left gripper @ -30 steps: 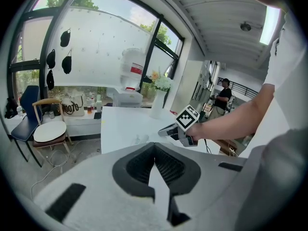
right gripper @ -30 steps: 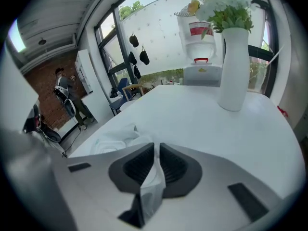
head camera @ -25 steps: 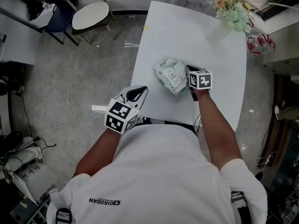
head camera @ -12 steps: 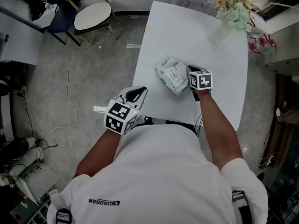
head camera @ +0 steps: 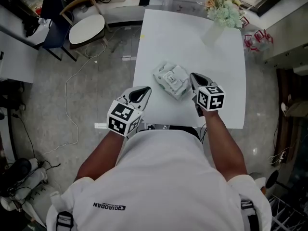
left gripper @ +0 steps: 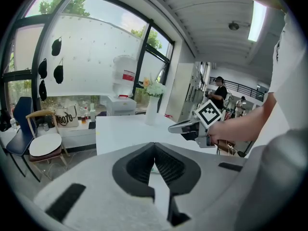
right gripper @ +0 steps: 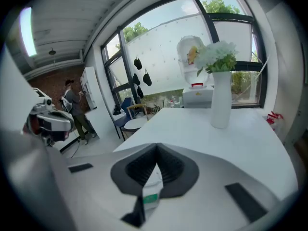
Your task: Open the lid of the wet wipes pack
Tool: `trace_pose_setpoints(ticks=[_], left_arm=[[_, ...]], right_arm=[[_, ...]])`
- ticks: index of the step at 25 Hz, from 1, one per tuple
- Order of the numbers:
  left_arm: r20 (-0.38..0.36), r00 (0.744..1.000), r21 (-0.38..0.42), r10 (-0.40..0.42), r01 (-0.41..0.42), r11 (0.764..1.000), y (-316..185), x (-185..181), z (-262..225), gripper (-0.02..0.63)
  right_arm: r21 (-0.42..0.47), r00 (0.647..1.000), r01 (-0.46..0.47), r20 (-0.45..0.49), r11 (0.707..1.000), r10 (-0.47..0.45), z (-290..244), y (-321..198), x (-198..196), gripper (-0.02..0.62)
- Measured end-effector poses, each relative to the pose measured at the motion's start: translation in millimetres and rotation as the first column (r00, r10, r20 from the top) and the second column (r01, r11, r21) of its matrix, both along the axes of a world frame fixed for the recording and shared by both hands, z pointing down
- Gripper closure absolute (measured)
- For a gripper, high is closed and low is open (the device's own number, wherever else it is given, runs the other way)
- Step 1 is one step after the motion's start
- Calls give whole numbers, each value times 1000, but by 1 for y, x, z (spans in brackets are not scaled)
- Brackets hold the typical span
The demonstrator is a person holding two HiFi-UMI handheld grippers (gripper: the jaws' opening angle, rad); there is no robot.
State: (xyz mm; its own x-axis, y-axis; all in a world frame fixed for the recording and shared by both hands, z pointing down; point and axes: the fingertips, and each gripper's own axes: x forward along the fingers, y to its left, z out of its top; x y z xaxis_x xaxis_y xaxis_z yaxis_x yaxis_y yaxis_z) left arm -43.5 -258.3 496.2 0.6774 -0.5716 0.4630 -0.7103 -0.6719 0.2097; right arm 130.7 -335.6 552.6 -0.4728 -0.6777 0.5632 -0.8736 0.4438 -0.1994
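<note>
The wet wipes pack [head camera: 169, 79], white and crinkled with a rectangular lid on top, lies on the white table [head camera: 192, 37] near its front edge. From the head view I cannot tell whether the lid is raised. My right gripper [head camera: 192, 76] hovers just right of the pack, apart from it, jaws shut with nothing held. In the right gripper view the jaws [right gripper: 155, 147] meet, and a white and green bit of the pack [right gripper: 151, 189] shows in the gap below them. My left gripper [head camera: 143, 93] hangs at the table's front left edge, shut and empty [left gripper: 154, 144].
A white vase of pale flowers [head camera: 219, 13] stands at the table's far right corner. A round white chair [head camera: 86, 28] and a loose cable [head camera: 72, 90] are on the floor to the left. People stand far off in the room.
My right gripper has lifted up and drawn back from the pack's right edge, where it sat low against the lid. The pack stays on the table. The left gripper has hardly moved.
</note>
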Motion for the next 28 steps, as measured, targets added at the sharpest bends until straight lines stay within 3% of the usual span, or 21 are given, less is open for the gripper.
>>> trace_pose_setpoints(ticks=[12, 19, 28], left_arm=[[-36, 997, 75, 66, -63, 995, 5, 12, -29, 607], [-47, 994, 107, 94, -89, 990, 8, 16, -43, 607], [-36, 993, 101, 114, -110, 989, 17, 16, -41, 607]], right_arm=[[142, 988, -66, 148, 988, 45, -93, 73, -10, 588], [209, 990, -53, 137, 976, 24, -109, 98, -15, 589], [201, 993, -30, 114, 979, 7, -104, 117, -21, 590]])
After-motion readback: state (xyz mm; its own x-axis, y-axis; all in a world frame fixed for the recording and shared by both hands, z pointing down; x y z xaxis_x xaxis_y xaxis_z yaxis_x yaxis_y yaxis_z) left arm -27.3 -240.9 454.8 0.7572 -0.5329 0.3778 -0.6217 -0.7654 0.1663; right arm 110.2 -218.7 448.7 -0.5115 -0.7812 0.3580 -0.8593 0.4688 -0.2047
